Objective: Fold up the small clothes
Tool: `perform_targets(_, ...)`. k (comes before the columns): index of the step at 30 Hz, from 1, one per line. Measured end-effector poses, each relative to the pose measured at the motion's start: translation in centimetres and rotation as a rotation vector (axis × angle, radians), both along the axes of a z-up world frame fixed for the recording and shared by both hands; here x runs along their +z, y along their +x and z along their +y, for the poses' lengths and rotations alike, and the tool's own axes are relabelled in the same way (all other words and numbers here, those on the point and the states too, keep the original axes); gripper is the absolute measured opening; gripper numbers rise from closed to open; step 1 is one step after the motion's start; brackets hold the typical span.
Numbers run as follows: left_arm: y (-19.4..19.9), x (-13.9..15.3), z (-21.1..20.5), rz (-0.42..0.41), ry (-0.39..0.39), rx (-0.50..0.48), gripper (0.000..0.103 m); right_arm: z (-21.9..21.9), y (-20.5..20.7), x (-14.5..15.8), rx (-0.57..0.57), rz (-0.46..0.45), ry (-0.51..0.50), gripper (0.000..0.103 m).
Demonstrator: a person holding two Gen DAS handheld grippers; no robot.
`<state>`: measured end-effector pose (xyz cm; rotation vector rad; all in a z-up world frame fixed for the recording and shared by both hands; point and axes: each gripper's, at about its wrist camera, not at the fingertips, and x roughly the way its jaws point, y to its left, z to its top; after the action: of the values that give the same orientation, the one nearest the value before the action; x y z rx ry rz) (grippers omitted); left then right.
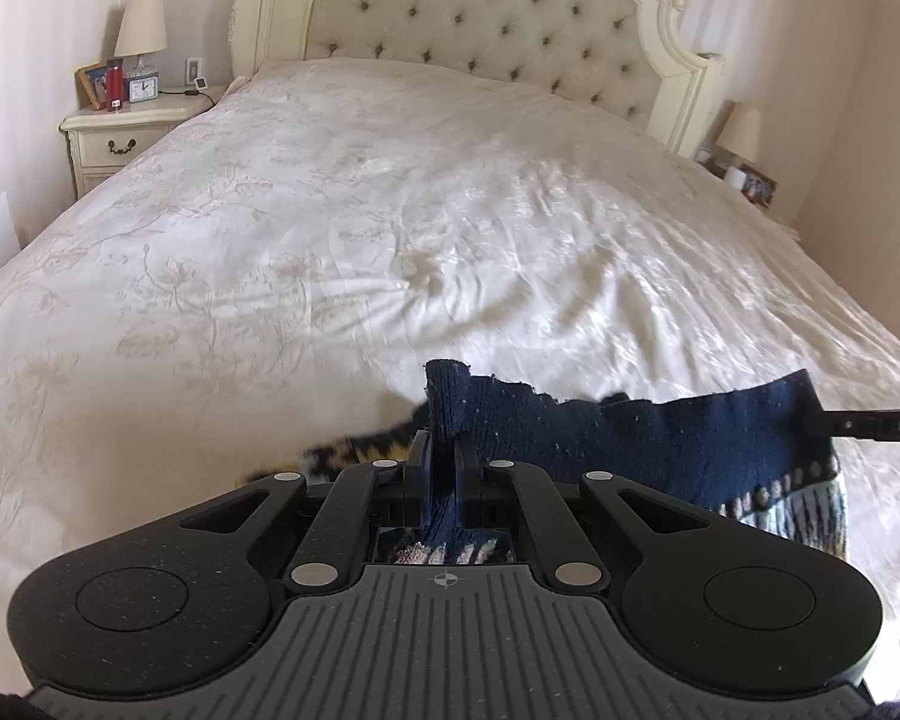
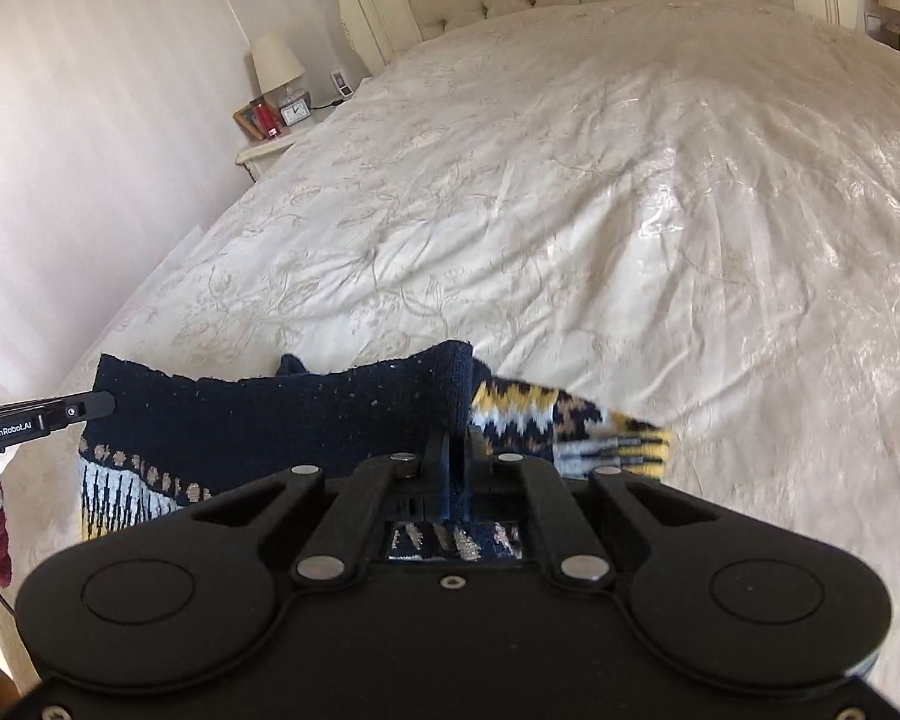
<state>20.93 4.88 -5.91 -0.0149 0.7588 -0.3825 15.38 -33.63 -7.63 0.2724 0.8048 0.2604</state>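
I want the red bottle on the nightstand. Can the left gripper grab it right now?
Probably not: the left gripper has its jaws shut on the navy sweater, and the red bottle stands far across the bed.

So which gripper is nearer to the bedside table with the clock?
Left, judging by the views. The left gripper holds the sweater on the side toward the bedside table; the right gripper holds the garment's far end, away from it.
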Motion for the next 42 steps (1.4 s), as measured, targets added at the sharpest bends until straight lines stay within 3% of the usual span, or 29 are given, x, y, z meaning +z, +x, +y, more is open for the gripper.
perform_targets(6, 6.2, -4.6, -1.6, 0.071, 0.094, 0.009, 0.006, 1.5, 7.4, -4.4, 0.002, 0.093, -0.066, 0.01)
perform_targets(10, 8.5, -7.4, -1.5, 0.142, 0.167, 0.054, 0.007, 2.5, 9.8, -7.3, 0.013, 0.171, -0.14, 0.011)
perform_targets(13, 9.3, -8.8, -0.4, 0.207, 0.197, 0.103, 0.008, 2.3, 9.9, -8.8, -0.002, 0.209, -0.162, 0.02)
perform_targets(14, 9.4, -9.0, 0.1, 0.222, 0.201, 0.116, 0.013, 2.2, 9.9, -9.1, -0.015, 0.216, -0.174, 0.022)
perform_targets(15, 9.4, -9.1, 0.4, 0.231, 0.204, 0.125, 0.028, 2.0, 9.8, -9.3, -0.03, 0.222, -0.182, 0.03)
perform_targets(17, 9.0, -9.0, 1.1, 0.239, 0.193, 0.142, 0.04, 1.5, 9.7, -9.5, -0.063, 0.228, -0.199, 0.051)
perform_targets(18, 8.6, -8.8, 1.4, 0.238, 0.189, 0.15, 0.04, 1.2, 9.6, -9.4, -0.078, 0.227, -0.207, 0.056)
perform_targets(24, 6.1, -6.5, 1.7, 0.237, 0.141, 0.159, 0.05, 0.2, 8.4, -7.7, -0.128, 0.203, -0.19, 0.075)
perform_targets(29, 2.9, -5.2, 0.4, 0.243, 0.122, 0.131, 0.06, 1.2, 5.9, -5.7, -0.114, 0.162, -0.165, 0.081)
perform_targets(32, 0.7, -5.5, -0.5, 0.266, 0.125, 0.092, 0.061, 2.6, 4.1, -5.0, -0.081, 0.151, -0.152, 0.089)
perform_targets(42, -4.3, -8.1, -0.7, 0.343, 0.185, 0.068, 0.061, 8.6, -1.8, -5.9, 0.066, 0.193, -0.182, 0.093)
